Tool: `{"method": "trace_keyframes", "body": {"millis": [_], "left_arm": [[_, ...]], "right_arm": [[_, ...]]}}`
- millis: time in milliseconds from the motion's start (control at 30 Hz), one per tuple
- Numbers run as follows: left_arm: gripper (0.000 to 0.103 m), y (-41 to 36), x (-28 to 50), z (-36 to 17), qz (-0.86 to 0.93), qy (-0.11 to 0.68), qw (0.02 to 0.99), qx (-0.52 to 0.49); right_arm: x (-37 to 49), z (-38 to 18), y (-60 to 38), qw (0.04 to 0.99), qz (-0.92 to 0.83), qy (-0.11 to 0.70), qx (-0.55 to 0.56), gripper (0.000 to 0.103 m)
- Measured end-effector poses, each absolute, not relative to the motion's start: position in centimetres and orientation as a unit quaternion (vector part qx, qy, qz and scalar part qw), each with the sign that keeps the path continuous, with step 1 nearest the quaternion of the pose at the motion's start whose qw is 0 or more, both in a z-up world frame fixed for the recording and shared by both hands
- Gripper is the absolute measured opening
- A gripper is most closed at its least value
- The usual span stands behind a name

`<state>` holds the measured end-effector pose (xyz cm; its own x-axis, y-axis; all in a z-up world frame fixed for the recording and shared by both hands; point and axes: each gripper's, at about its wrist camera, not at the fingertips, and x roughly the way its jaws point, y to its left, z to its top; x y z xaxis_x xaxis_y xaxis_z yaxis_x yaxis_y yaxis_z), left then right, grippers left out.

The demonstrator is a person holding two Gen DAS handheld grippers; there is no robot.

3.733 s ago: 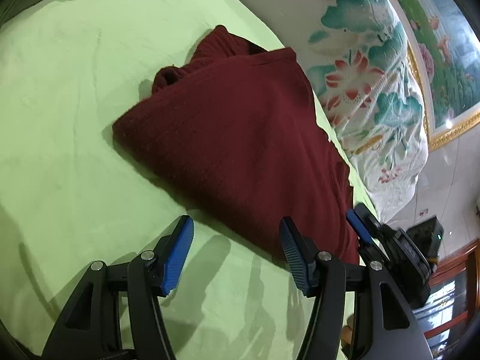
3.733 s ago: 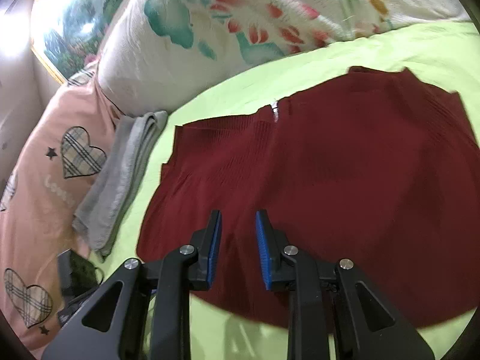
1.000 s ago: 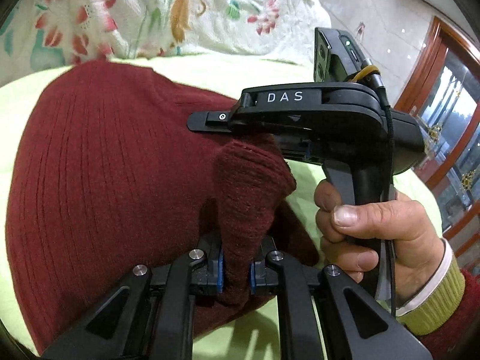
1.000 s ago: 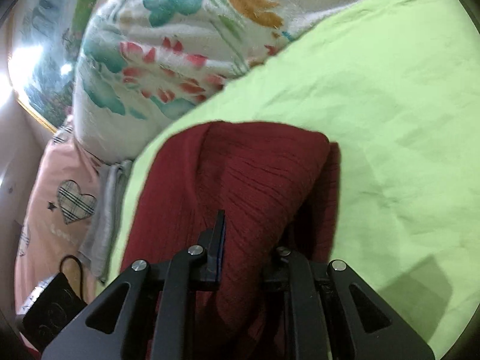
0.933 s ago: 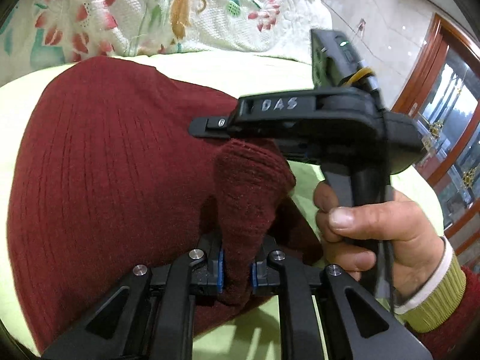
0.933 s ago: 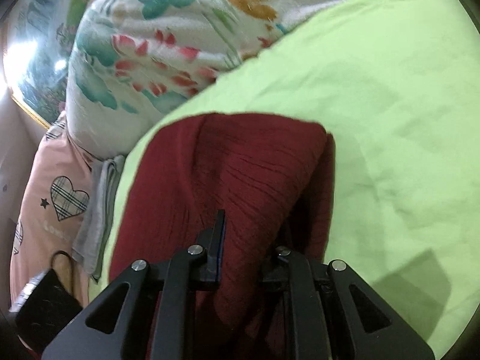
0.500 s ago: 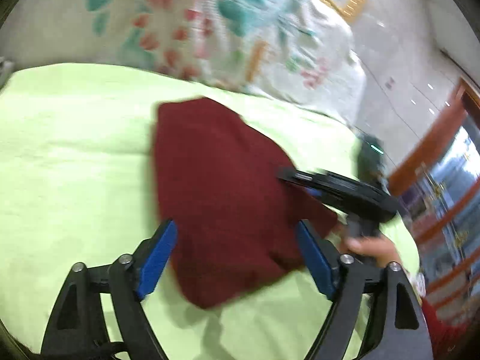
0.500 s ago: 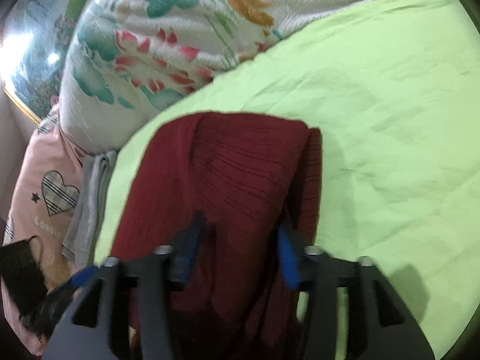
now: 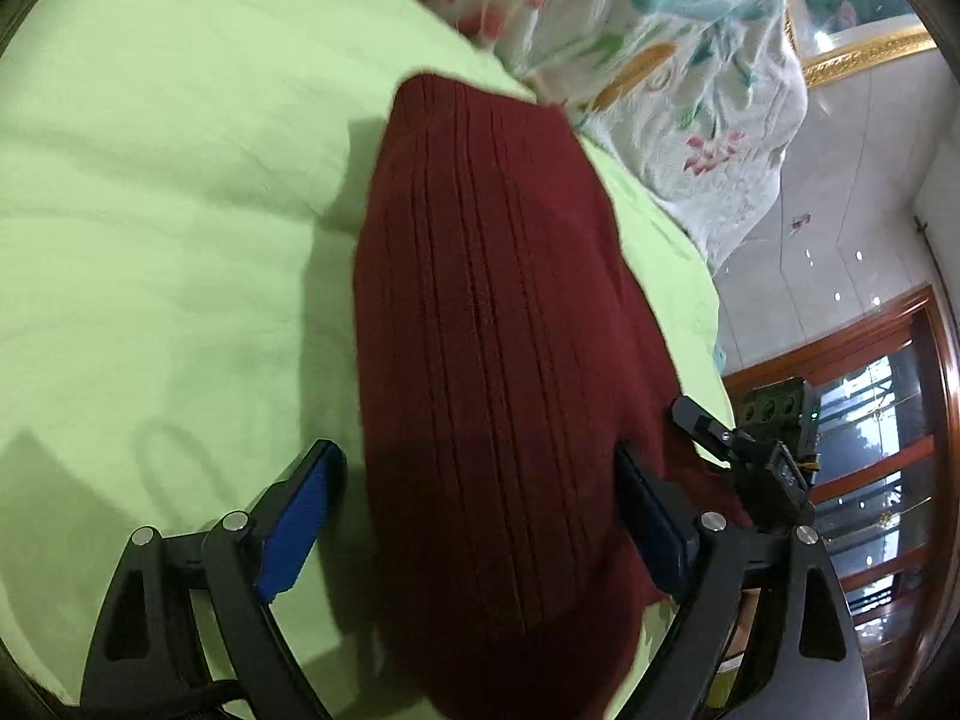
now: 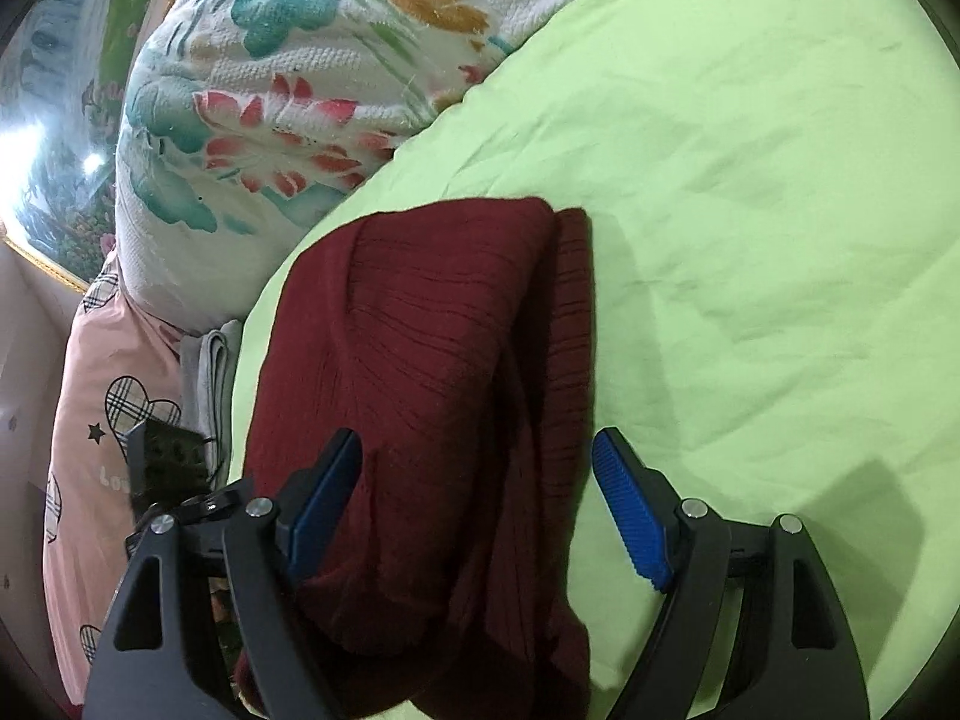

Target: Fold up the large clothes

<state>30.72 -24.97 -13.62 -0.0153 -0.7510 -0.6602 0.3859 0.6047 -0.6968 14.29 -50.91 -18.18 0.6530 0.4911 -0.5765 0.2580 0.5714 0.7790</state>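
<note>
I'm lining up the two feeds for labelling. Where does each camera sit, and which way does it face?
Left wrist view: sits on the left tool, facing down its open blue pads at the folded maroon sweater on the green sheet; the right tool shows at its right edge.
Right wrist view: sits on the right tool, open, facing the sweater and floral quilt.
Shared: sweater, sheet, quilt.

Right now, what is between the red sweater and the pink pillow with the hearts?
In the right wrist view, a folded grey cloth lies between the red sweater and the pink pillow, with a black device nearer the camera.
</note>
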Motion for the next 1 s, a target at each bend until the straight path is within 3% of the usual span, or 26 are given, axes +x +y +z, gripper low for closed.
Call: {"method": "trace_keyframes", "body": {"millis": [200,300,333,433,767,1000], "left_arm": [[0.071,-29.1,30.0,-13.6,-0.43,0.568,0.694,-0.099],[0.06,-29.5,29.3,-13.0,-0.432,0.553,0.708,-0.08],[0.059,-29.3,29.0,-12.7,-0.432,0.548,0.713,-0.076],[0.052,-28.5,27.7,-11.4,-0.434,0.532,0.724,-0.073],[0.05,-14.8,22.1,-5.8,-0.409,0.507,0.753,-0.092],[0.051,-6.3,20.4,-6.2,-0.363,0.519,0.767,-0.107]], "right_arm": [[15.9,-18.7,-49.6,0.788,0.098,0.421,0.439,0.078],[16.4,-19.0,-48.9,0.781,0.102,0.437,0.435,0.044],[16.3,-19.3,-48.9,0.772,0.109,0.433,0.452,0.038],[15.6,-18.2,-48.3,0.778,0.109,0.421,0.453,0.032],[13.7,-13.3,-38.1,0.77,0.215,0.401,0.447,0.03],[14.7,-13.6,-29.9,0.749,0.27,0.424,0.432,0.03]]}}
